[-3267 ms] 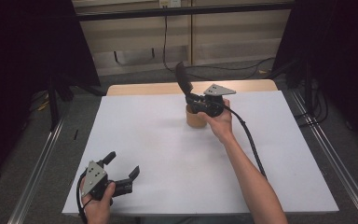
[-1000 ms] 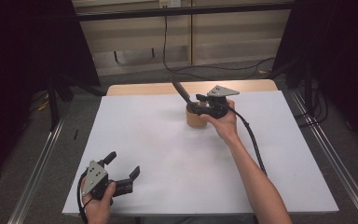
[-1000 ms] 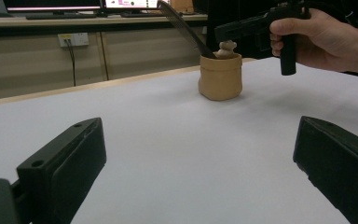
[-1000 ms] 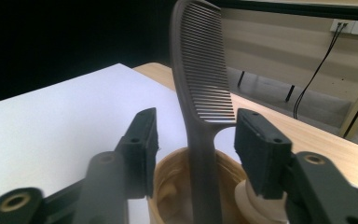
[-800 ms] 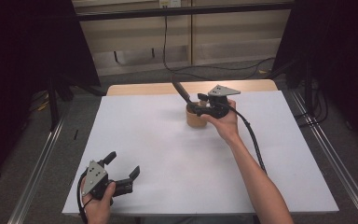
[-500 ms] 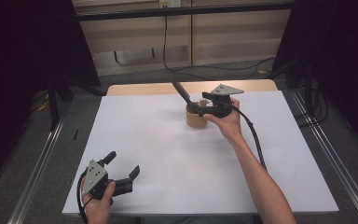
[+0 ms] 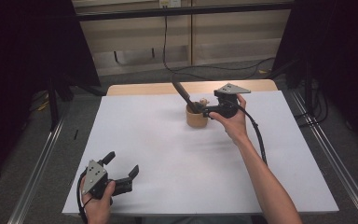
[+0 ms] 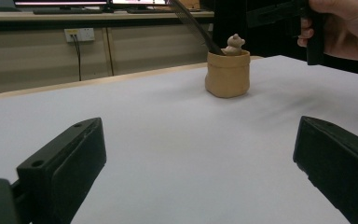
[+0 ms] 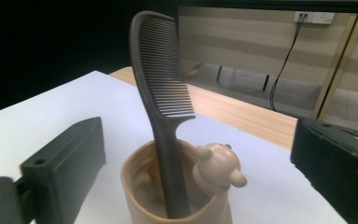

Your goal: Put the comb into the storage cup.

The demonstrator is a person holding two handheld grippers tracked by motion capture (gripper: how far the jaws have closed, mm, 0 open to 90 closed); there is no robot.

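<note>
A tan cup point(image 7: 196, 117) with a small bear figure point(image 9: 216, 170) on its rim stands at the far middle of the white table point(image 7: 168, 158). A dark comb point(image 9: 161, 93) stands handle-down in the cup and leans left point(image 7: 182, 93). My right gripper point(image 7: 207, 108) is just right of the cup and open. In the right gripper view its fingers point(image 9: 65, 172) stand wide on either side of the cup, touching nothing. My left gripper point(image 7: 122, 164) rests open at the front left corner, far from the cup point(image 8: 227, 74), with nothing between its jaws.
The white sheet covers a wooden tabletop whose far edge point(image 7: 144, 88) shows behind the cup. The right gripper's cable point(image 7: 256, 135) runs along the forearm. Dark curtains and metal floor rails point(image 7: 42, 158) flank the table.
The comb has tilted further left and now stands in the cup by itself. My right gripper has drawn back slightly to the right. The left gripper has not moved.
</note>
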